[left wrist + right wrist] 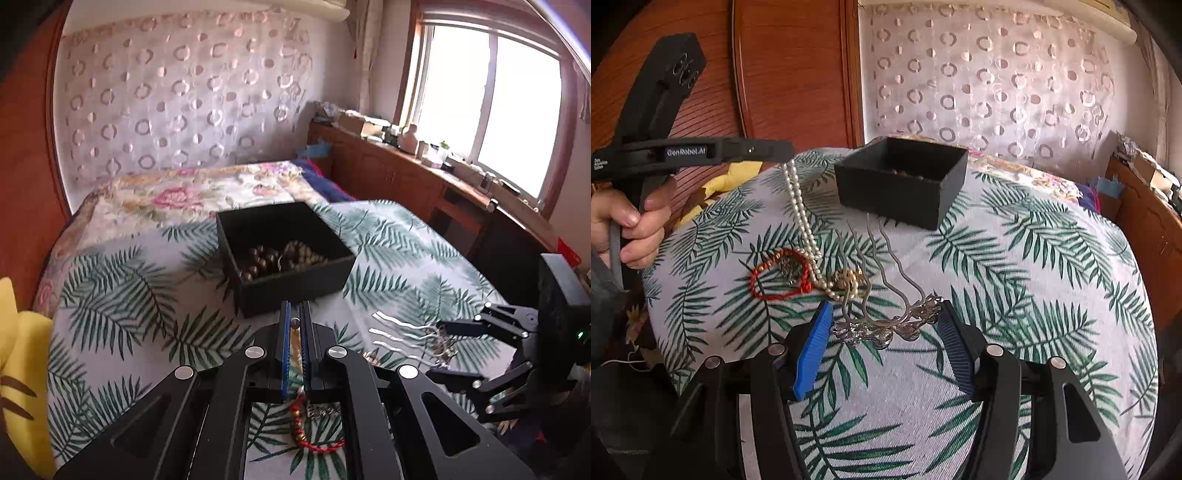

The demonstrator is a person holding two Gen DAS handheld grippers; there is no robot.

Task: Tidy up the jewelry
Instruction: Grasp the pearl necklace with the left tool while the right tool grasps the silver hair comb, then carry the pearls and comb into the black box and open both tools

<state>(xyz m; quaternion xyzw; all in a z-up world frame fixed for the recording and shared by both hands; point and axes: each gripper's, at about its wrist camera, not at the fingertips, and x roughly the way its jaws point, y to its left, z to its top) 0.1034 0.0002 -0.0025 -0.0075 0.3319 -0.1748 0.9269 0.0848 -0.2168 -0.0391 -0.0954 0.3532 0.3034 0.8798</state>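
Left gripper (294, 325) pinches white pearl necklace (801, 210), trailing on bed. Right gripper (882, 325) spread astride silver metal hair comb (886, 326); close squarely on ornate spine, avoid tines.

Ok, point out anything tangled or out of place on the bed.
The pearl necklace hangs from the left claw, its lower end still draped over the red cord bracelet and a gold piece. It looks snagged. The silver hair comb lies loose between the right claw's open jaws.
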